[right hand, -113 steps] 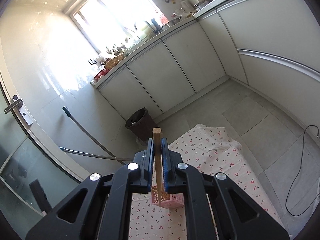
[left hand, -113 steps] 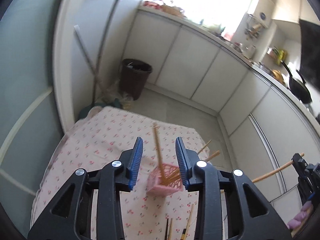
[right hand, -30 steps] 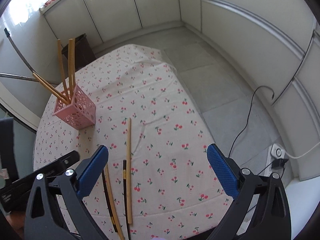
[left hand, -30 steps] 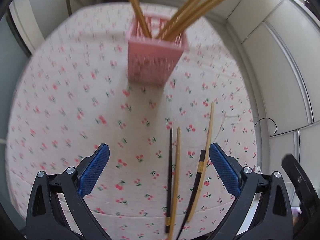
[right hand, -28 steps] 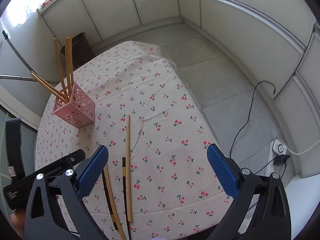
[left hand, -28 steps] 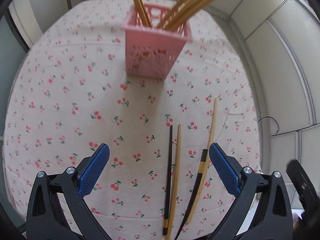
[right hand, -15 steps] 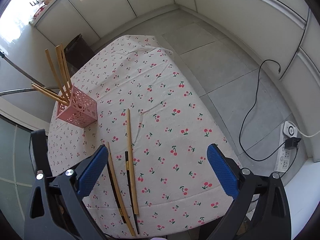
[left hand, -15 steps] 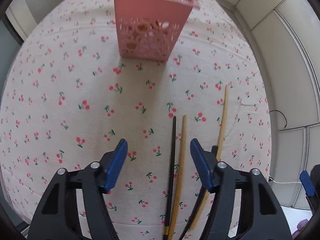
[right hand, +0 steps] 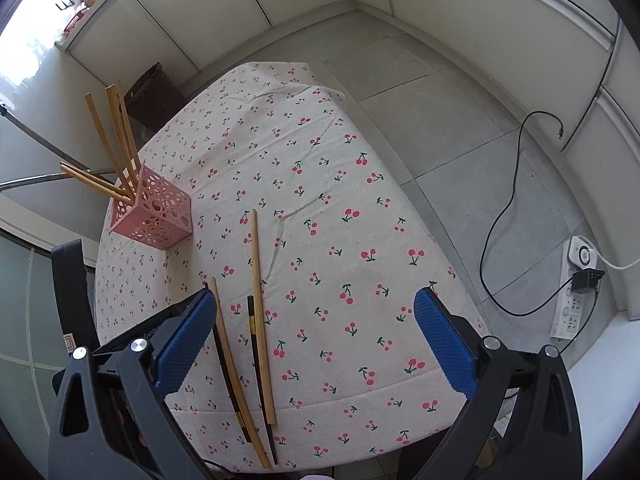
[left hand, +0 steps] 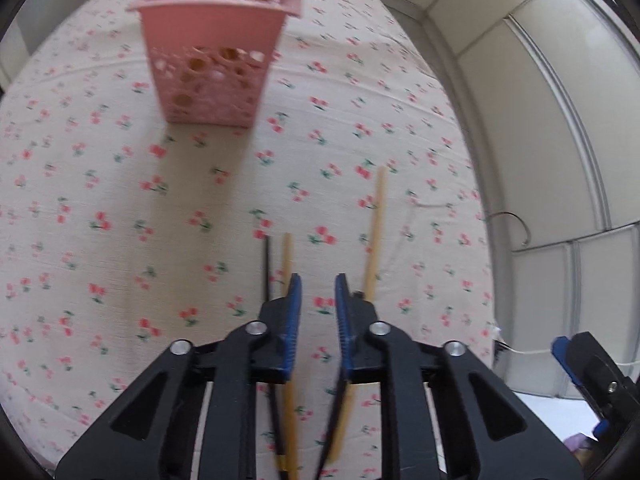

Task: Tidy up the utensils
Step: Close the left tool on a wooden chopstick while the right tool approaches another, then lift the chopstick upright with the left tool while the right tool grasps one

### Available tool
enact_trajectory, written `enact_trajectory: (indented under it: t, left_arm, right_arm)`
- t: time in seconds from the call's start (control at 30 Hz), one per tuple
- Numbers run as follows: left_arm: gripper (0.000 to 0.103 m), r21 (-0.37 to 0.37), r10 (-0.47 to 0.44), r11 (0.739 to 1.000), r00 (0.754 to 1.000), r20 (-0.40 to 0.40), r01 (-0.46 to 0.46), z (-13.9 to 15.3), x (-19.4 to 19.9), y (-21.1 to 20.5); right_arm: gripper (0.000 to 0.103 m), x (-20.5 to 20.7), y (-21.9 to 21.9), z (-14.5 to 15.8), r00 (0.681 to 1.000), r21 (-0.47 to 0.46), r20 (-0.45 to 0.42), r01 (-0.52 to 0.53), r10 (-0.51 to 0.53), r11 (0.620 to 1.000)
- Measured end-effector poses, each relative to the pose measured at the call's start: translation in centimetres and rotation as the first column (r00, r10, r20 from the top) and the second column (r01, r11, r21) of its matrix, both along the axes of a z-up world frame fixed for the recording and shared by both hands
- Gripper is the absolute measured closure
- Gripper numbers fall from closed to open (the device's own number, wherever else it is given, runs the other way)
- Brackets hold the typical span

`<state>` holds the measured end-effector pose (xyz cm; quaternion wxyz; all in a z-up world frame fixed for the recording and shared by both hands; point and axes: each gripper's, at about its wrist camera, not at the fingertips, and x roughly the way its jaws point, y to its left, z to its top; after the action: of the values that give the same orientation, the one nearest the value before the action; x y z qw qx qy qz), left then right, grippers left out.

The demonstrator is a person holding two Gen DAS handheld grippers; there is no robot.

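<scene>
I've got the left gripper point(left hand: 317, 308) low over the tabletop point(left hand: 100, 248), its fingers point(left hand: 291, 316) drawn close with only a narrow gap and nothing between them. In the left wrist view the loose chopsticks lie at lower centre: a black chopstick point(left hand: 267, 264) and a light bamboo one point(left hand: 286, 256) just left of that gap, and a longer bamboo chopstick point(left hand: 375, 224) just right of it.

So I judge the step in hand is a pickup, and right now the gap sits on bare cloth between sticks. To do it well I'd shift sideways until 1 stick lies inside the gap, come down square, and close near its middle so it doesn't swing (the black and light sticks lie almost touching, so I could easily pinch both).

The right gripper point(right hand: 316, 336) hangs higher, fingers wide apart and empty. From its view I count 4 sticks at lower centre, including a second dark chopstick point(right hand: 253, 332) beside the long one.

The pink basket point(right hand: 154, 216) stands at middle left there, well apart from the loose ones, with several bamboo chopsticks point(right hand: 116, 140) leaning out of it. Those 4 are what's left, I think.
</scene>
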<state>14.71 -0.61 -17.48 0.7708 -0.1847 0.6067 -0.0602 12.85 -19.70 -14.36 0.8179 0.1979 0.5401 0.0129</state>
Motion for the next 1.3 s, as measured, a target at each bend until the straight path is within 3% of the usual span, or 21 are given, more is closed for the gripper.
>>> enact_trajectory:
  t: [0.07, 0.17, 0.57, 0.63, 0.7, 0.77, 0.83, 0.9, 1.0, 1.1, 1.23, 1.3]
  left_arm:
    - [0.091, -0.012, 0.001, 1.0, 1.0, -0.008, -0.001, -0.1, 0.2, -0.3]
    - [0.091, 0.054, 0.006, 0.999, 1.0, -0.001, -0.006, -0.4, 0.4, -0.7]
    - [0.091, 0.168, -0.018, 0.985, 0.999, -0.037, 0.024, -2.6, 1.5, -1.8]
    - [0.091, 0.227, -0.051, 0.972, 0.998, -0.02, 0.054, -2.6, 1.5, -2.7]
    - [0.092, 0.34, -0.114, 0.935, 0.993, 0.018, 0.101, -2.6, 1.0, -4.5]
    - [0.098, 0.402, -0.166, 0.907, 0.984, 0.066, 0.126, -2.8, 0.5, -5.7]
    - [0.099, 0.382, -0.17, 0.917, 0.979, 0.108, 0.117, -2.8, 0.2, -5.5]
    - [0.099, 0.298, -0.141, 0.95, 0.982, 0.124, 0.099, -2.2, 0.1, -4.2]
    - [0.099, 0.212, -0.123, 0.974, 0.975, 0.185, 0.083, 0.9, -0.4, -2.7]
    - [0.099, 0.149, -0.113, 0.986, 0.956, 0.271, 0.074, 5.0, -1.8, -0.8]
    - [0.099, 0.127, -0.1, 0.99, 0.934, 0.342, 0.059, 8.6, -3.4, 1.3]
    - [0.099, 0.12, -0.083, 0.992, 0.924, 0.374, 0.04, 10.1, -4.1, 2.4]
  right_arm:
    - [0.007, 0.0, -0.1, 0.0, 1.0, 0.007, 0.0, 0.003, -0.003, 1.0]
    - [0.007, 0.0, -0.2, 0.0, 1.0, 0.012, 0.0, 0.003, -0.003, 1.0]
    - [0.007, 0.1, -0.7, -0.4, 1.0, 0.004, -0.015, 0.019, -0.019, 1.0]
    - [0.007, 0.3, -0.7, -0.6, 1.0, -0.008, -0.02, 0.024, -0.024, 1.0]
    - [0.007, 0.7, -0.6, -0.9, 0.999, -0.024, -0.026, 0.035, -0.036, 0.999]
    - [0.007, 1.6, -0.2, -1.4, 0.998, -0.054, -0.036, 0.055, -0.056, 0.997]
    - [0.007, 2.7, 0.5, -2.0, 0.997, -0.081, -0.046, 0.061, -0.065, 0.995]
    - [0.007, 3.7, 1.3, -2.5, 0.997, -0.098, -0.056, 0.055, -0.061, 0.994]
    - [0.007, 5.4, 3.3, -3.6, 0.997, -0.144, -0.067, 0.033, -0.043, 0.989]
    - [0.007, 7.2, 5.4, -4.8, 0.997, -0.215, -0.072, 0.006, -0.022, 0.976]
    - [0.008, 9.1, 7.2, -7.2, 0.995, -0.243, -0.102, -0.005, -0.02, 0.97]
    - [0.014, 9.6, 8.1, -8.0, 0.994, -0.265, -0.105, -0.016, -0.012, 0.964]
